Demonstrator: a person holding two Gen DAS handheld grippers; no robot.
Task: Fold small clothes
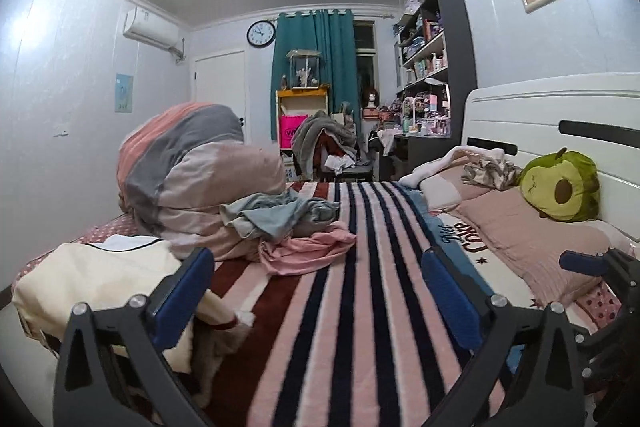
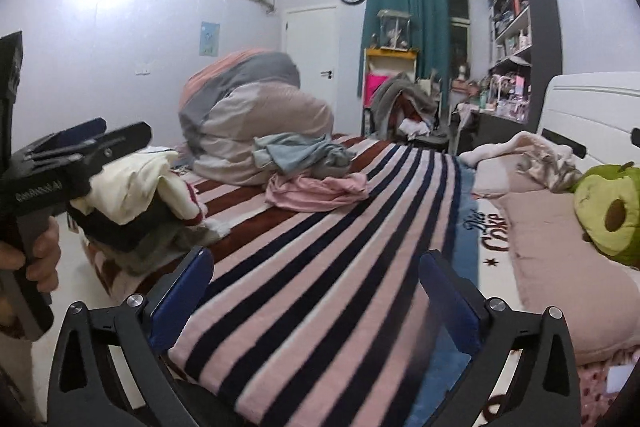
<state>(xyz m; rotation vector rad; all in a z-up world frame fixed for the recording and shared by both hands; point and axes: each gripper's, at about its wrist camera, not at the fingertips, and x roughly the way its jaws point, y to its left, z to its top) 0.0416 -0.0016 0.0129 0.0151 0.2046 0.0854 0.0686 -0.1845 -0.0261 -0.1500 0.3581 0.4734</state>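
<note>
Blue-padded fingers (image 1: 188, 291) of the left gripper (image 1: 316, 287) stand spread wide at the bottom of the left wrist view, with nothing between them but the striped blanket (image 1: 360, 267) on the bed. The right gripper (image 2: 316, 283) shows the same in its own view: jaws fully apart, empty, hovering over the same pink, navy and maroon stripes.

Small clothes lie in two places. A cream garment (image 1: 100, 279) sits on a low stack at the near left edge of the bed, just beside the left gripper's left finger; in the right wrist view the left gripper (image 2: 86, 139) appears from the side next to this stack (image 2: 132, 187), gripped by a hand (image 2: 38, 255) at the handle. Whether its fingers touch the cream cloth there cannot be told. Farther up the blanket lies a loose heap: a pink garment (image 1: 308, 251) in front, with crumpled pale blue-grey clothes (image 1: 280, 215) on top and behind it.

Behind that heap a rolled duvet (image 1: 188, 171) in pink, grey and beige rises against the left wall. On the right side of the bed a pink pillow (image 1: 532, 239) lies beside a green avocado plush toy (image 1: 560, 187), both against the white headboard (image 1: 560, 115). The right gripper's tip (image 1: 584, 263) shows at the right edge of the left wrist view, above the pillow.

Beyond the foot of the bed stand a chair heaped with clothes (image 1: 328, 143), a teal curtain (image 1: 316, 67), a wall clock (image 1: 261, 33) and a dark shelf (image 1: 436, 47) crowded with small items.
</note>
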